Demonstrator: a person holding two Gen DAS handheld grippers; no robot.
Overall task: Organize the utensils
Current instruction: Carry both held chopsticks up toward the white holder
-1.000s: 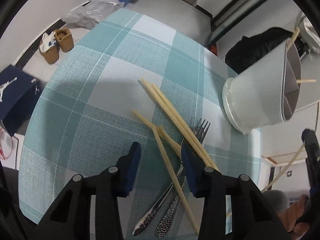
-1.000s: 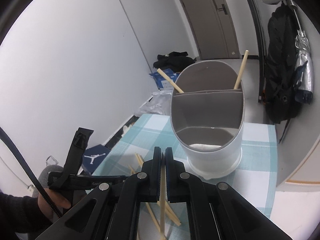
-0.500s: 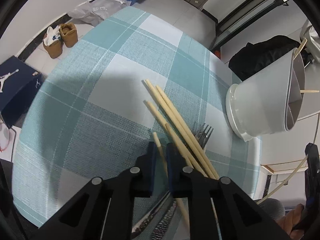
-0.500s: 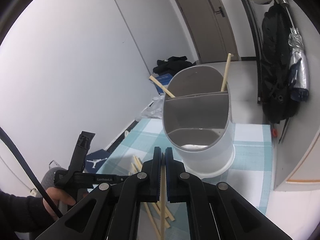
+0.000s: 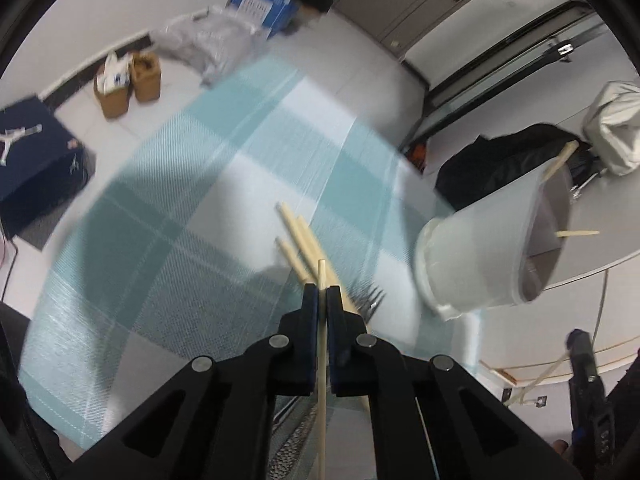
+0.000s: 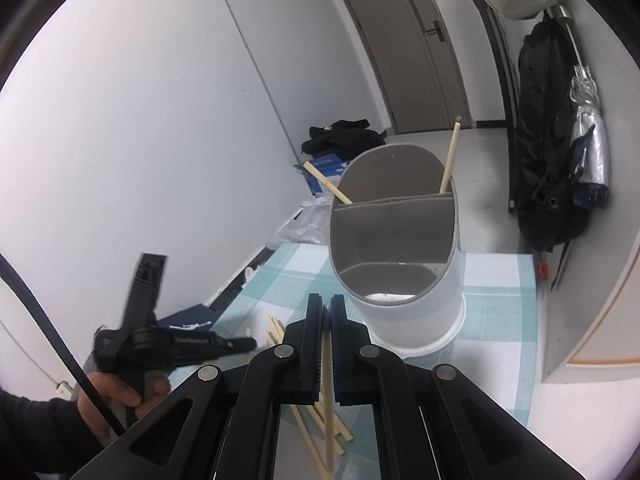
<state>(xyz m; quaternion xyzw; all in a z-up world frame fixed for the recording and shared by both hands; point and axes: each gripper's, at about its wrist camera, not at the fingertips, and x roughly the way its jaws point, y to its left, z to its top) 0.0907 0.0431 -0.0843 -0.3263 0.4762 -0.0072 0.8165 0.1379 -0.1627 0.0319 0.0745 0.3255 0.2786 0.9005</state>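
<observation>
Left gripper [image 5: 323, 294] closed on one chopstick [image 5: 321, 364], lifted off the tablecloth [image 5: 168, 264]. Right gripper [image 6: 327, 312] clamps another, near holder [image 6: 394, 240]. Risk: thin stick pivots in pads, misses compartment.

Motion blur is smearing the checked tablecloth [image 5: 168, 208] and the fork [image 5: 370, 298], whose handle is hiding behind the left gripper [image 5: 322, 294]. A chopstick [image 5: 321, 364] is running off the bottom edge. The holder [image 6: 394, 248] is possibly concealing more inside its compartments.
</observation>
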